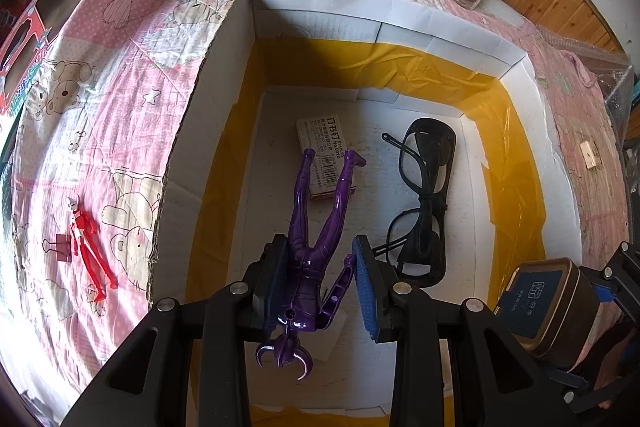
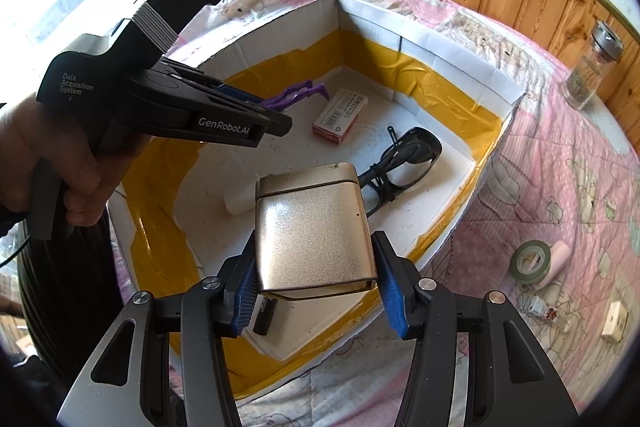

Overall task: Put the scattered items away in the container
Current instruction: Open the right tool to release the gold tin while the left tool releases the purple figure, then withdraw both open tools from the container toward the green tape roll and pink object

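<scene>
An open cardboard box [image 1: 400, 7] with white walls and yellow tape sits on a pink bear-print quilt. My left gripper [image 1: 320, 279] is shut on a purple toy figure [image 1: 316, 239], held over the box floor with its legs pointing away. In the right wrist view the left gripper [image 2: 276, 119] hangs over the box [image 2: 432, 39], held by a hand. My right gripper [image 2: 316, 291] is shut on a gold metal tin [image 2: 316, 227] above the box's near corner. That tin [image 1: 536, 307] also shows at the left wrist view's lower right.
Inside the box lie a staples carton [image 1: 326, 155] and black glasses [image 1: 428, 195]. On the quilt outside are a red figure [image 1: 90, 251], a binder clip [image 1: 60, 247], a glass jar [image 2: 592, 67], a tape roll [image 2: 532, 259] and a white plug [image 2: 614, 321]. Wood panelling runs behind.
</scene>
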A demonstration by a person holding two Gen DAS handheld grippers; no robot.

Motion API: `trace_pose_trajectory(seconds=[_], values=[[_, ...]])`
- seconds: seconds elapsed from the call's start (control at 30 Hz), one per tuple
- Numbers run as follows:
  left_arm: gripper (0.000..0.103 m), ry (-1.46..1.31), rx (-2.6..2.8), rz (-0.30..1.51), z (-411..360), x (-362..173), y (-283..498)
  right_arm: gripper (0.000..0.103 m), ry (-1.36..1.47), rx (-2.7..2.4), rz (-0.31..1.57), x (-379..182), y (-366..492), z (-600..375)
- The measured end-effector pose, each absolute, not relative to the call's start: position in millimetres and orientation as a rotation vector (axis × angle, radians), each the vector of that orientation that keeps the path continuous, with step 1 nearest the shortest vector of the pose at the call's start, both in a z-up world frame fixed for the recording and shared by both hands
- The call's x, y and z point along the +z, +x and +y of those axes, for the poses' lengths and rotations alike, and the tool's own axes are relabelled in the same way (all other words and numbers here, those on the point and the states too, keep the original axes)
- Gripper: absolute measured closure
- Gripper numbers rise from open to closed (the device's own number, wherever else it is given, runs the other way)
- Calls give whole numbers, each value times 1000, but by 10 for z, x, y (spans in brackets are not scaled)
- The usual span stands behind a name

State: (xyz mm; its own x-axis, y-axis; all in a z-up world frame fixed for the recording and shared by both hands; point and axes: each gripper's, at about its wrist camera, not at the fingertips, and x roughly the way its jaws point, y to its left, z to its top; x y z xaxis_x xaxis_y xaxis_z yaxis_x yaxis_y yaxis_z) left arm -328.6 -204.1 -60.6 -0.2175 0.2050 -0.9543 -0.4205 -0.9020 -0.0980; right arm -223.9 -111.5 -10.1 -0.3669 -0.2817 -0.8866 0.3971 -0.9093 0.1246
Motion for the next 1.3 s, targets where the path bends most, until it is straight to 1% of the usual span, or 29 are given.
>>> trace_pose_trajectory(seconds=[0.23, 0.33, 0.43, 0.63, 0.83, 1.3], values=[[67, -1669, 2169, 257, -2009, -642, -3285, 47, 1456, -2324, 133, -67, -2249, -1096], [63, -1671, 2164, 263, -1992, -650, -3255, 47, 1462, -2325, 103, -57, -2257, -1075], [63, -1665, 2171, 262, -2009, -638, -3228, 47, 1463, -2317, 84, -47, -2234, -1065], [63, -1634, 2187, 255, -2087, -510, -3139, 47, 1450, -2301, 73, -7, -2141, -1099], [63, -1569, 2243, 291, -2141, -316, -3006, 47, 1430, -2304, 73, 67, -2048, -1140], [63, -1392, 2335, 345, -2158, 94, -2375, 47, 1390, -2310, 49, 200, -1725, -1161]])
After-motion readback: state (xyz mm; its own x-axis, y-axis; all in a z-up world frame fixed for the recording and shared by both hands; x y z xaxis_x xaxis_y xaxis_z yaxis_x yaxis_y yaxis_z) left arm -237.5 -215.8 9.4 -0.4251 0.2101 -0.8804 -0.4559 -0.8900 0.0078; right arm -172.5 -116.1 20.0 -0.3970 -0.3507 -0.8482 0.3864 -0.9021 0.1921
